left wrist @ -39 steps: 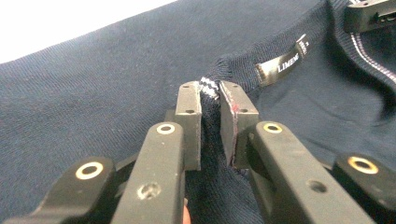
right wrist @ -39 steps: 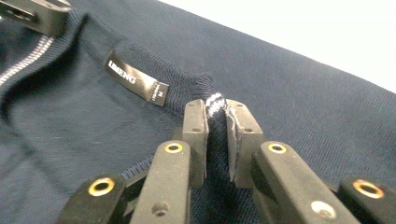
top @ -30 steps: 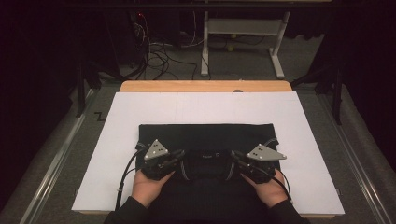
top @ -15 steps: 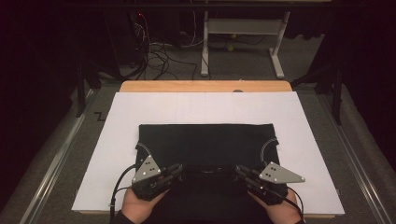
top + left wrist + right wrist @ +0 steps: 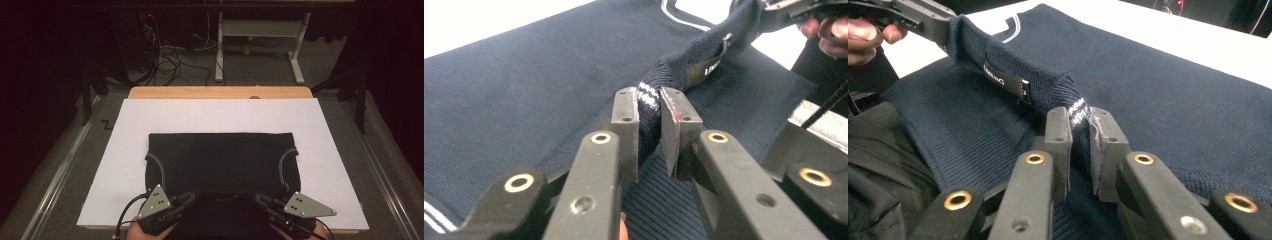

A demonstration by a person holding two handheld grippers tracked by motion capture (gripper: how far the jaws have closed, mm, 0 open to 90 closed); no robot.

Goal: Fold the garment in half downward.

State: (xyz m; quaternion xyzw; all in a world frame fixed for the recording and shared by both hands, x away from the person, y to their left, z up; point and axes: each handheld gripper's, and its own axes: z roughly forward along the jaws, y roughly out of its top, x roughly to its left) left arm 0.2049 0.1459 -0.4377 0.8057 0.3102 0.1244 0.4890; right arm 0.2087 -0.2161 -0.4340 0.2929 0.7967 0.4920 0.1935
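Note:
A dark navy knit sweater [image 5: 220, 160] with thin white trim lies flat on the white sheet [image 5: 220, 117]. My left gripper [image 5: 187, 199] and right gripper [image 5: 262, 200] sit at its near edge, a hand's width apart. In the left gripper view my left gripper [image 5: 649, 100] is shut on the striped collar [image 5: 684, 65], which stretches up to the other gripper [image 5: 784, 10]. In the right gripper view my right gripper [image 5: 1079, 117] is shut on the same collar [image 5: 973, 45]; a sewn label [image 5: 1008, 80] hangs inside it.
A wooden table edge [image 5: 220, 92] runs behind the sheet. Beyond it on the floor are a white desk frame [image 5: 260, 45] and loose cables [image 5: 165, 60]. Metal rails [image 5: 55, 175] flank the table on both sides.
Both grippers have moved back toward the near table edge, drawing the collar with them. The sweater's near part now lies bunched between them.

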